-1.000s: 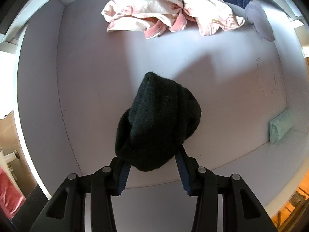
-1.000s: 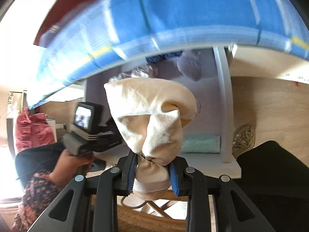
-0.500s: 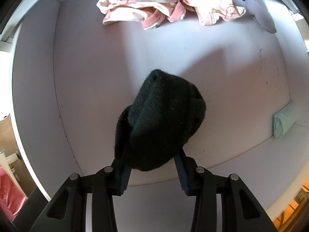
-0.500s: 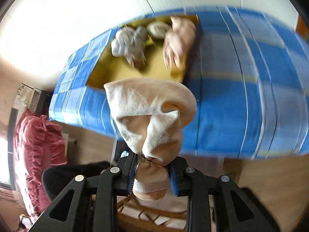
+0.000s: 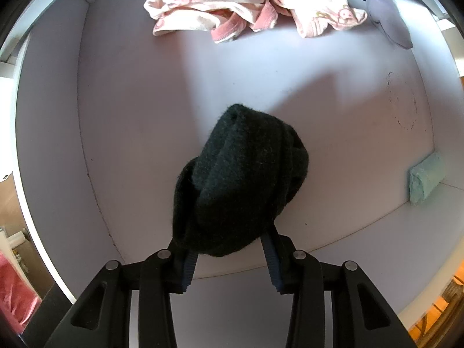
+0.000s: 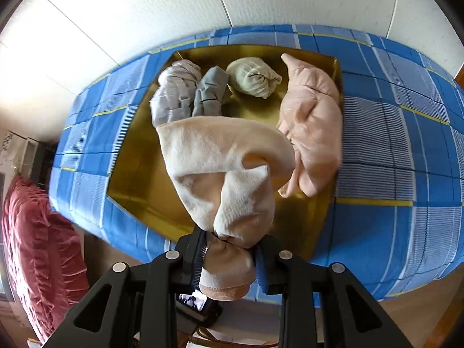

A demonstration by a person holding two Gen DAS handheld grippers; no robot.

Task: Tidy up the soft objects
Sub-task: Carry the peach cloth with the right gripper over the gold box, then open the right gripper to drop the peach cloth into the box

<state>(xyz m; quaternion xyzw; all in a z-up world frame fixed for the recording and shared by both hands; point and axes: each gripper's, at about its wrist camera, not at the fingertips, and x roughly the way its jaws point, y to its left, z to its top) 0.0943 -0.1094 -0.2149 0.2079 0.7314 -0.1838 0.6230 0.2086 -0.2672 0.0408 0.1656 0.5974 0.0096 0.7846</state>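
The left gripper (image 5: 230,256) is closed partway on a black knit sock bundle (image 5: 240,182), held over the white drawer (image 5: 145,110). The right gripper (image 6: 229,256) pinches a cream sock bundle (image 6: 226,174) above the near part of the blue plaid box (image 6: 391,150), whose far end holds grey rolled socks (image 6: 177,95).

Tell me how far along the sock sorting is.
Partly done: four bundles already lie in the gold tray. In hand: the right hand-held gripper grips a cream sock, the left hand-held gripper a black sock. Left: pink-print clothes and a green roll on the drawer floor.
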